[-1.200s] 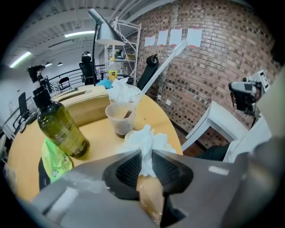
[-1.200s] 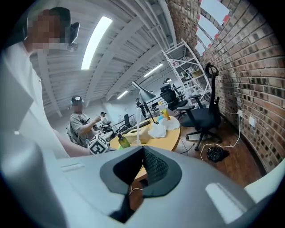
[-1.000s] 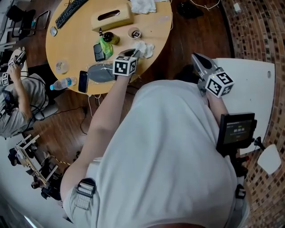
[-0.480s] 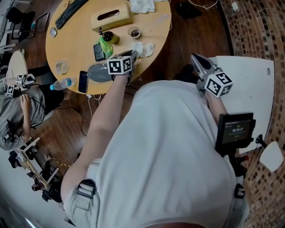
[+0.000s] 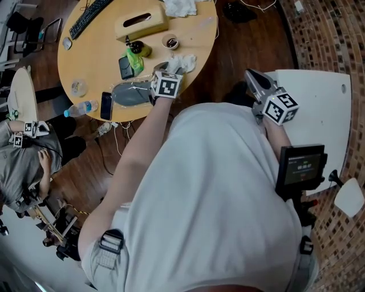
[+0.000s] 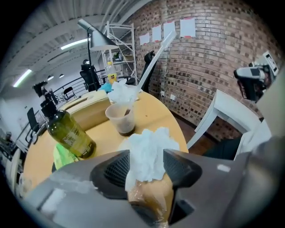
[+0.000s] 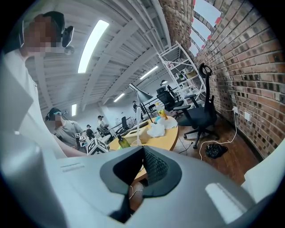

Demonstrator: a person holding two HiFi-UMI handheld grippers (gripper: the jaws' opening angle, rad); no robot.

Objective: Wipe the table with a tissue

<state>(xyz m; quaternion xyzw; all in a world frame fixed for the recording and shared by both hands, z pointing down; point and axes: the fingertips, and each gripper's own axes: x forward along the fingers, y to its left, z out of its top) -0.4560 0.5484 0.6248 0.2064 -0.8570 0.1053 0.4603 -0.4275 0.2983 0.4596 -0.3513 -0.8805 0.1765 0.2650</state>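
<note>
A crumpled white tissue (image 5: 185, 62) (image 6: 149, 149) lies near the front edge of the round wooden table (image 5: 97, 51) (image 6: 149, 113). My left gripper (image 5: 173, 68) (image 6: 147, 161) points down at it. Its jaws are opening, and the tissue sits loosely between the two dark pads (image 6: 116, 168). My right gripper (image 5: 251, 73) (image 7: 143, 156) is off to the right, away from the round table and beside a white table. Its jaws are shut with nothing in them.
Around the tissue stand a green bottle (image 5: 140, 50) (image 6: 71, 133), a small cup (image 5: 171, 41) (image 6: 121, 119), a tissue box (image 5: 142, 21), two phones (image 5: 126, 67), a keyboard (image 5: 91, 14) and more tissues (image 5: 181, 7). A white table (image 5: 313, 108) is at the right. A seated person (image 5: 23, 159) is at the left.
My left gripper swung a little left, then back right at the tissue, and its marker cube turned. My right gripper stayed put. The seated person at the left shifted.
</note>
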